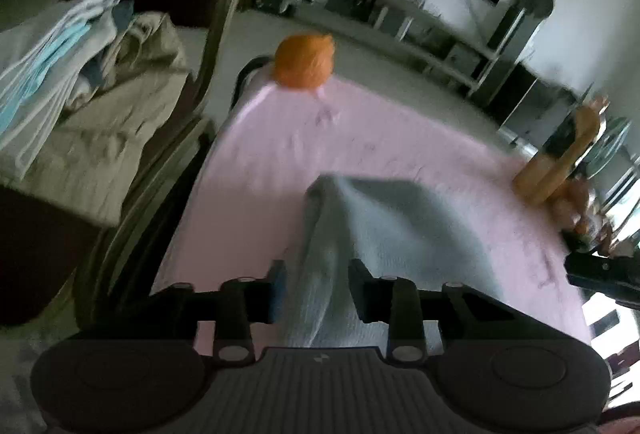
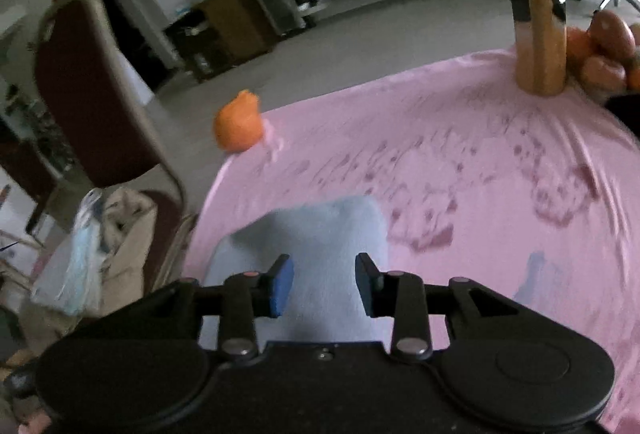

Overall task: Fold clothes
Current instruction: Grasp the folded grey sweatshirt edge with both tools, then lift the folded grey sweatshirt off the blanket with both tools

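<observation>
A light grey-blue cloth [image 1: 384,222] lies on the pink tablecloth [image 1: 260,161]. In the left wrist view my left gripper [image 1: 318,290] has its jaws apart with a raised fold of the cloth running between them; the pads do not press it. In the right wrist view the same cloth [image 2: 320,234] lies flat under my right gripper [image 2: 324,284], whose blue-padded jaws stand apart above it, holding nothing. The right gripper's edge shows at the far right of the left view [image 1: 604,274].
An orange plush object [image 1: 304,59] sits at the table's far left corner. A wooden stand [image 2: 536,17] and fruit [image 2: 604,49] stand at the far right. A chair [image 2: 92,93] left of the table holds a pile of clothes [image 1: 68,81].
</observation>
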Demonstrator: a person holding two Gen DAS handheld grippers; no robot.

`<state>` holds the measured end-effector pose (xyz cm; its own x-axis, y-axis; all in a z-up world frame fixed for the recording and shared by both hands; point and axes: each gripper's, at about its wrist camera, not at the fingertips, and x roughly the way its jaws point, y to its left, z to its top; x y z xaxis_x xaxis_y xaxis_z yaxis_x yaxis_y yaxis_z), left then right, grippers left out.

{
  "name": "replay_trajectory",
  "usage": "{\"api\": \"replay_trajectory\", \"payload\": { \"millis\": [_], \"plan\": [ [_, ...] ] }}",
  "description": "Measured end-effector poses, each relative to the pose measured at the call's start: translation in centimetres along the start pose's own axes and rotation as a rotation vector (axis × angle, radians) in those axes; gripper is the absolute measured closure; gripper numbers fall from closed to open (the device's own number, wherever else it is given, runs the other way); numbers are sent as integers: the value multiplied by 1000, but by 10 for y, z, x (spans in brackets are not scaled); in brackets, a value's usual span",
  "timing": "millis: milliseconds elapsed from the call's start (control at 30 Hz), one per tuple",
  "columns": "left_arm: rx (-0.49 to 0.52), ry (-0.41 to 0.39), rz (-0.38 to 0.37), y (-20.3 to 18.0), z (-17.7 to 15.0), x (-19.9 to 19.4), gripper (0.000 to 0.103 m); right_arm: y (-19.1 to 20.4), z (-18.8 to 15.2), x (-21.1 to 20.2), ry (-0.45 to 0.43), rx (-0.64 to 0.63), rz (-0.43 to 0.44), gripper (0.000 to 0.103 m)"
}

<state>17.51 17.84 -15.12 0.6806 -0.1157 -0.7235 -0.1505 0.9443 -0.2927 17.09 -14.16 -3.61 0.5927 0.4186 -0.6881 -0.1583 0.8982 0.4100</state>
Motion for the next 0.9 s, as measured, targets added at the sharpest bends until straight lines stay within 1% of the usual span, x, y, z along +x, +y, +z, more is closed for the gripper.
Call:
{"api": "replay_trajectory", "payload": {
  "millis": [33,100,167,200,233,267,300,367,400,433,467,500,533,567,600,633,700,800,900],
  "plan": [
    [1,29,16,0,-2,9,80,0,-9,5,1,3,5,80],
    [-25,91,32,5,-4,26,79,-1,-23,21,10,24,18,86],
    [-57,116,40,11,-4,33,76,-3,-35,43,38,27,-15,87],
    [-71,122,36,14,-4,33,73,-3,-40,54,54,18,-49,87],
    [-83,125,37,16,-3,33,67,-3,-43,61,63,7,-71,87],
    [-88,125,45,18,-3,32,65,-4,-47,65,67,-5,-84,87],
    [-94,120,53,20,-3,30,63,-3,-48,65,72,-8,-87,86],
    [-118,90,61,25,-4,18,63,-1,-41,55,94,3,-83,86],
    [-131,65,55,28,-4,9,64,-1,-38,46,90,7,-68,85],
    [-148,43,38,31,-6,-1,55,-2,-37,35,77,11,-46,84],
    [-167,26,19,36,-8,-9,50,-3,-35,24,65,14,-24,81],
    [-194,20,-15,41,-10,-14,41,-4,-33,12,56,12,3,74],
    [-228,34,-58,46,-13,-15,26,-6,-32,0,43,6,25,70],
    [-262,55,-101,51,-15,-15,22,-7,-30,-13,27,-1,43,69],
    [-289,82,-136,53,-18,-13,21,-9,-28,-23,11,-2,57,65],
    [-306,113,-157,54,-21,-8,21,-12,-26,-33,-4,-1,69,59],
    [-329,170,-183,55,-24,1,20,-19,-24,-45,-23,22,94,50],
    [-345,221,-207,52,-28,11,20,-36,-25,-46,-24,86,118,47],
    [-329,245,-240,45,-30,20,19,-51,-29,-32,7,152,121,47]
  ]
}}
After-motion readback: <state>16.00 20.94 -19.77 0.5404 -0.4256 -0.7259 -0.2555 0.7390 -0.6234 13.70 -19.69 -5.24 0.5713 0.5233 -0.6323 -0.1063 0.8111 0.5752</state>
